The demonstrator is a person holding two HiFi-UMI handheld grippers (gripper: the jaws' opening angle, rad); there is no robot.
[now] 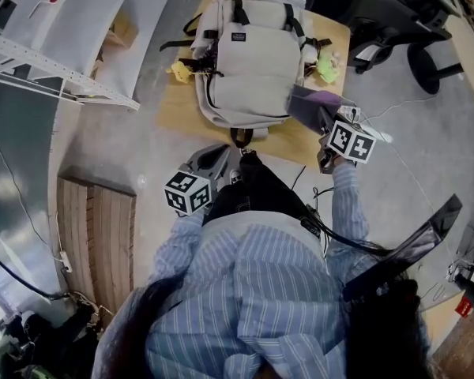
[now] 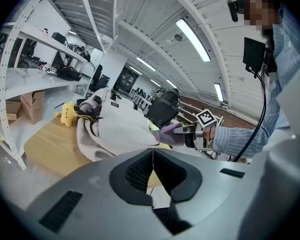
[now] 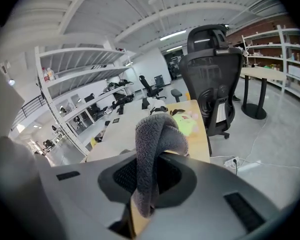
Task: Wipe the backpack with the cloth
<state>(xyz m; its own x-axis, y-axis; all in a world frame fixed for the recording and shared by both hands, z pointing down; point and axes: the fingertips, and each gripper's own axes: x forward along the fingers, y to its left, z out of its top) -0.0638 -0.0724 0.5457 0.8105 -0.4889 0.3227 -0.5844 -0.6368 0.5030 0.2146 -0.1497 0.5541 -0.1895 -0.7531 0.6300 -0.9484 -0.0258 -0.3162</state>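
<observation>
The low wooden table (image 1: 172,110) is the biggest thing here. It sits out on the open floor with a black office chair (image 1: 378,13) just behind its far right corner. The cream backpack (image 1: 249,61) lies flat across most of the table, front panel up and straps at the far end, so its broad face is open for wiping.

The person stands at the near edge, and both arms can reach the pack from there. The grey cloth (image 3: 157,139) is bunched and folded over itself, and the right gripper (image 3: 150,179) is clenched on it. A thick wad pokes out past the jaws, which looks like the part meant to rub. It is held at the pack's near right edge, seemingly against the fabric.

The left gripper (image 2: 152,171) hangs back by the person's waist, jaws pressed together on nothing. I'd guess it is spare until the pack needs steadying.

A small yellow toy (image 1: 179,71) lies at the pack's left side and a green one (image 1: 326,68) at its right.
</observation>
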